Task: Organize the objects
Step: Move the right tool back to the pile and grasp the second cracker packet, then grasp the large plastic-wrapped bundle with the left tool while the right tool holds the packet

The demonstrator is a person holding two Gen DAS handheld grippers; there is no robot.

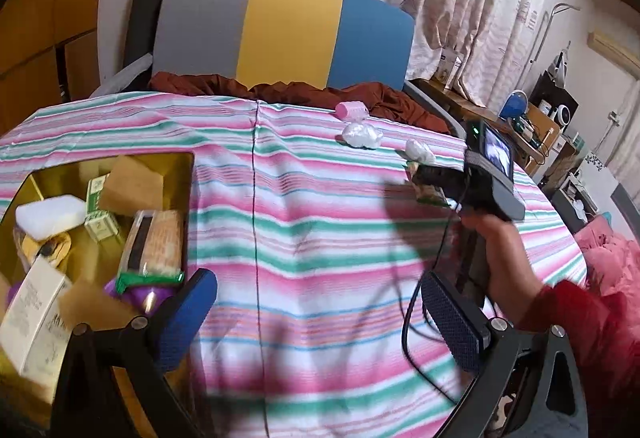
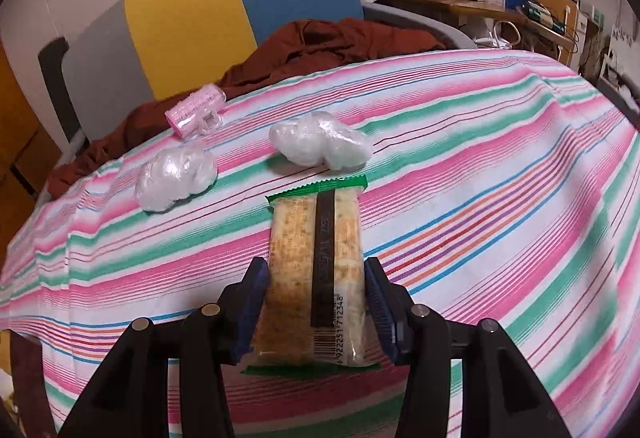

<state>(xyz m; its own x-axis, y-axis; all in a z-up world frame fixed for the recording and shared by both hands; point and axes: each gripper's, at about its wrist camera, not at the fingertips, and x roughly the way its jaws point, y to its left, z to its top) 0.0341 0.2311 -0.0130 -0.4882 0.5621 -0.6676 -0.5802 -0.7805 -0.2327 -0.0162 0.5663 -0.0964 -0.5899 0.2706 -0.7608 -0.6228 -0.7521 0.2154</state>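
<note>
Between the right tool's (image 2: 316,302) pads sits a cracker pack (image 2: 316,270), gripped tight; ahead lie two plastic wads (image 2: 176,178) on the bench (image 2: 480,178). Left tool (image 1: 316,318) hangs released.

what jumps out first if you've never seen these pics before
The right claw clamps a green-edged cracker packet above the pink, green and white striped cloth. Beyond it on the cloth lie two crumpled clear plastic wads and a pink roll. In the left wrist view, a cardboard box of sorted items sits at the left.
</note>
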